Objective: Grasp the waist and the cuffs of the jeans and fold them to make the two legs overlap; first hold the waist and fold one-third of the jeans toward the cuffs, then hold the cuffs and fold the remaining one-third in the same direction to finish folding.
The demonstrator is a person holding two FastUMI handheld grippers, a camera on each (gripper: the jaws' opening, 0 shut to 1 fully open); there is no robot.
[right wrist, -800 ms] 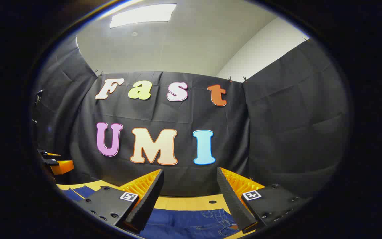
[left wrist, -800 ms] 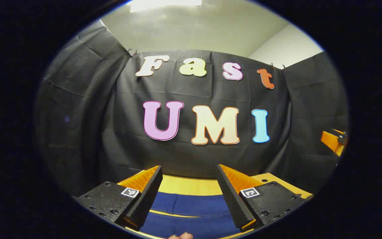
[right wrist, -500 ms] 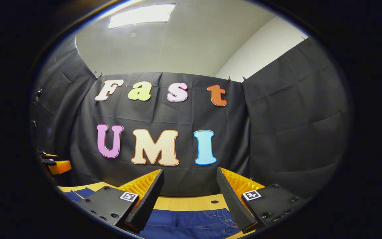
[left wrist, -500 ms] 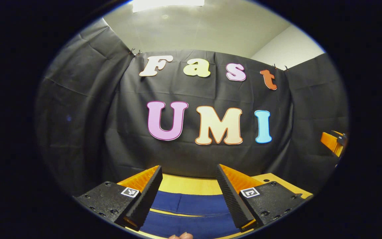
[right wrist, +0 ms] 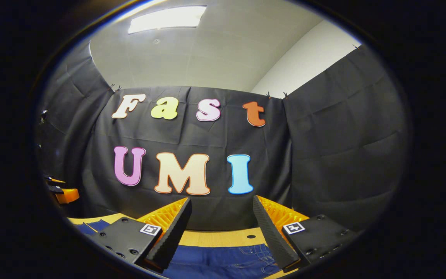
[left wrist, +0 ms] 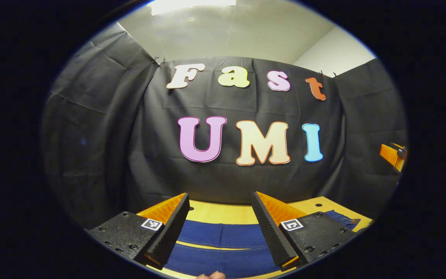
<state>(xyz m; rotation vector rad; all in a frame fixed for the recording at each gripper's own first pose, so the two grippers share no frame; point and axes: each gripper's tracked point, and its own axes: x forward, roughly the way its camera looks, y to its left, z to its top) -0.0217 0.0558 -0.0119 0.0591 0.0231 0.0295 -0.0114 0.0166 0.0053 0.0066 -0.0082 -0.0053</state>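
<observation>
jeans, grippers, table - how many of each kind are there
jeans: 1, dark blue, lying flat
grippers: 2, left gripper and right gripper, both with jaws apart above the denim
table: 1, yellow wood top
total: 4

This is a small booth set up for recording, not a home. Black cloth (right wrist: 323, 147) hangs all around as walls, held up with little clips (right wrist: 114, 86). Above the cloth there is a plain white wall (right wrist: 304, 62) and a ceiling (right wrist: 207, 58) with a flat office light (right wrist: 167, 17). A bare wooden table (left wrist: 223, 213) stands in front of the cloth.
</observation>
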